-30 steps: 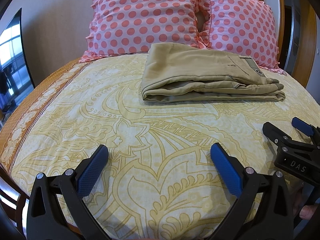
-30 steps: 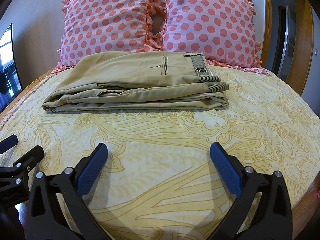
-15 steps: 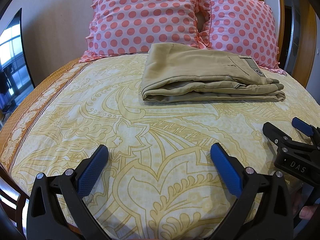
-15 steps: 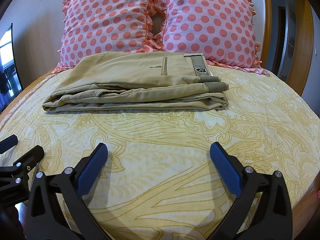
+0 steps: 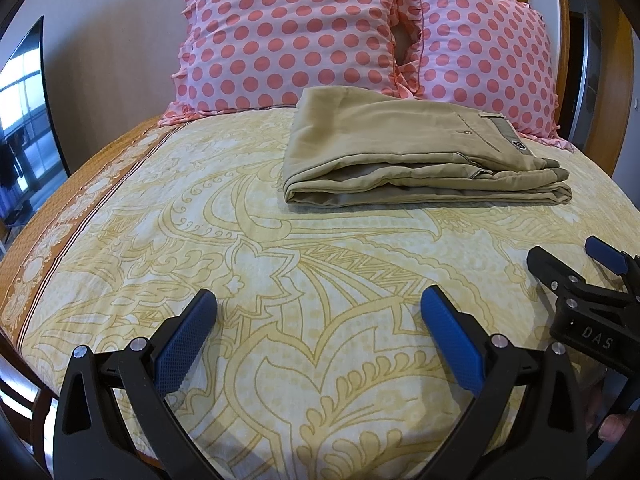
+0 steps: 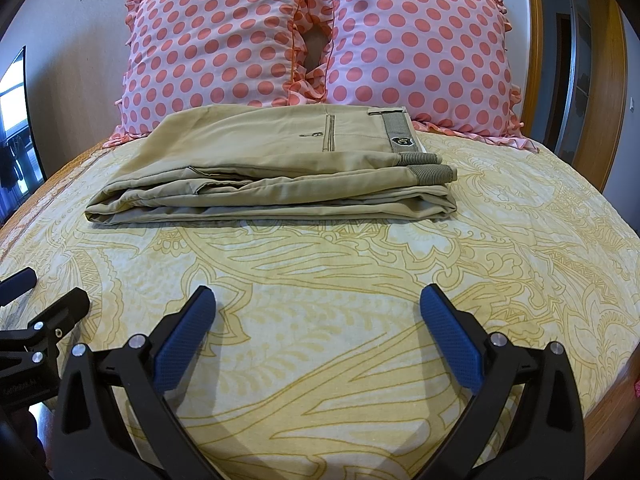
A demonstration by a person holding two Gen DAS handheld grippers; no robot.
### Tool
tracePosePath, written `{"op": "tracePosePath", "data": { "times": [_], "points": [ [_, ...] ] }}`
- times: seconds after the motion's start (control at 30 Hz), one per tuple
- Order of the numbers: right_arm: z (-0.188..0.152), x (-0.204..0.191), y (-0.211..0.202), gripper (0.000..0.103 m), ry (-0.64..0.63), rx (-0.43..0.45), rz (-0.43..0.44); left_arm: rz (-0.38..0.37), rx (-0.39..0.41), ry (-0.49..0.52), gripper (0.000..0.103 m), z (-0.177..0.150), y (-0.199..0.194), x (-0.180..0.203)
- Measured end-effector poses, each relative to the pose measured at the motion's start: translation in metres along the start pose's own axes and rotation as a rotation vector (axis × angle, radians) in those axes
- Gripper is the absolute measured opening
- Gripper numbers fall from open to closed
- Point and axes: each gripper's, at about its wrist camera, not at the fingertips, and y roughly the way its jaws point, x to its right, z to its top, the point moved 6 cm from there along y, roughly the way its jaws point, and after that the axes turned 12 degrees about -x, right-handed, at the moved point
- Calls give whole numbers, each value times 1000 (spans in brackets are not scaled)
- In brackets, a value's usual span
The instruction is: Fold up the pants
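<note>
nothing moved; smooth khaki pants (image 6: 276, 168) folded.

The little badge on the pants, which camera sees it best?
The right wrist view. There the folded pants face the camera squarely, and the badge on the waistband shows clearly near the pillows. In the left wrist view the badge sits off to the right, smaller and seen at a slant.

Both tools are matte black plastic. The left gripper (image 5: 318, 334) has two angled fingers faced with textured blue pads (image 5: 182, 346) and fastened by round silver screws. The right gripper (image 6: 318, 334) matches it, and its body bears raised letters "DAS" (image 5: 596, 342). A bare fingertip (image 5: 614, 428) shows below it
</note>
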Motion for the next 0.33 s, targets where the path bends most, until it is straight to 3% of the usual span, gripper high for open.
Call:
{"op": "tracePosePath", "data": {
  "times": [0.33],
  "points": [
    [0,-1,0,101,1,1,-1,2,-2,-4,102,0,1,1]
  ]
}}
